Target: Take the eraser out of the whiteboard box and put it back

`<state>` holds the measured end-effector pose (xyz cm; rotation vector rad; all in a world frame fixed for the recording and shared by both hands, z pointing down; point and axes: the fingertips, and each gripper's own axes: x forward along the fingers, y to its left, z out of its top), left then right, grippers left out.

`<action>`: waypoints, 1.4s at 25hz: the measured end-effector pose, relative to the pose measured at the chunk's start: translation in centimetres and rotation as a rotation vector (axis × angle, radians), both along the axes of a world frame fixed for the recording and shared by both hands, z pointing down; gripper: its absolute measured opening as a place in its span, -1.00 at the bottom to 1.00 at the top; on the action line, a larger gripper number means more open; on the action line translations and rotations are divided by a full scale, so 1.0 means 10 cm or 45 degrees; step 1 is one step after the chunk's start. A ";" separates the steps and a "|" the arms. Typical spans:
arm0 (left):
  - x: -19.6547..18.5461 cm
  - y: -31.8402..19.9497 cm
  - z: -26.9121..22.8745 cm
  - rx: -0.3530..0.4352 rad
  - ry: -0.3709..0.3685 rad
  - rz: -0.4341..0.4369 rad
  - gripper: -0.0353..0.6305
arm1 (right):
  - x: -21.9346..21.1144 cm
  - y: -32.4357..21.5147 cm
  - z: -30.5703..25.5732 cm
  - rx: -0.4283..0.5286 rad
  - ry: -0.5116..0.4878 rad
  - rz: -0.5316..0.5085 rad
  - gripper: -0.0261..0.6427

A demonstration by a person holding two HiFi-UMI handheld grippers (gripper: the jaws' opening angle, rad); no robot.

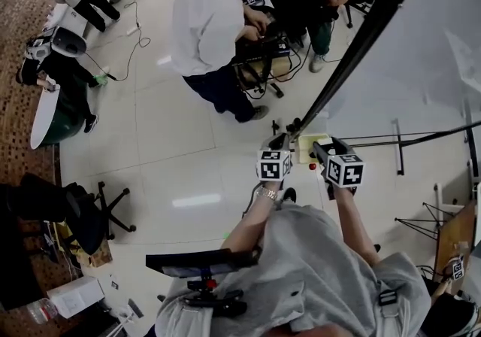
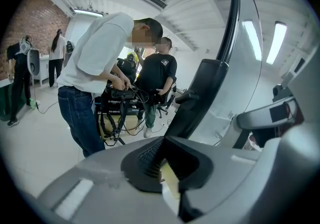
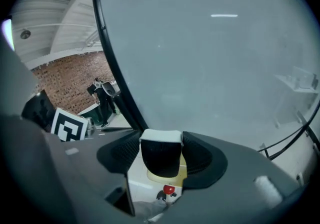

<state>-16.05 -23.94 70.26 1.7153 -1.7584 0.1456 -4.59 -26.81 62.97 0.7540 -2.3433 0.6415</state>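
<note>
In the right gripper view a black eraser (image 3: 161, 157) with a white back stands upright between the pads of my right gripper (image 3: 161, 160), which is shut on it. It hangs above the pale yellow whiteboard box (image 3: 176, 174). A red knob (image 3: 169, 189) shows just under the box. In the head view the box (image 1: 307, 149) sits at the foot of the whiteboard (image 1: 421, 65), between the tips of both grippers. My left gripper (image 2: 170, 180) has a pale yellow wall of the box in the narrow gap between its pads. The board's black frame (image 2: 212, 83) rises right behind it.
Two people work at an equipment cart (image 1: 259, 57) beyond the board, with cables across the white floor. An office chair (image 1: 98, 211) stands at the left. More people and a round table (image 1: 49, 106) are at the far left. Thin black stand legs (image 1: 421, 140) run along the board's base.
</note>
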 end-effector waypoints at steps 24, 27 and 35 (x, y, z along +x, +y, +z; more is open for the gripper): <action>0.16 0.35 0.04 0.019 0.029 0.045 -0.88 | 0.18 0.20 1.10 -0.021 0.208 0.086 0.06; 0.28 0.46 0.10 0.003 0.039 0.048 -0.88 | 0.19 0.21 0.95 0.001 0.153 0.117 0.06; 0.59 0.87 -0.04 0.013 -0.020 -0.011 -0.88 | 0.33 0.57 0.55 0.136 0.026 0.070 -0.45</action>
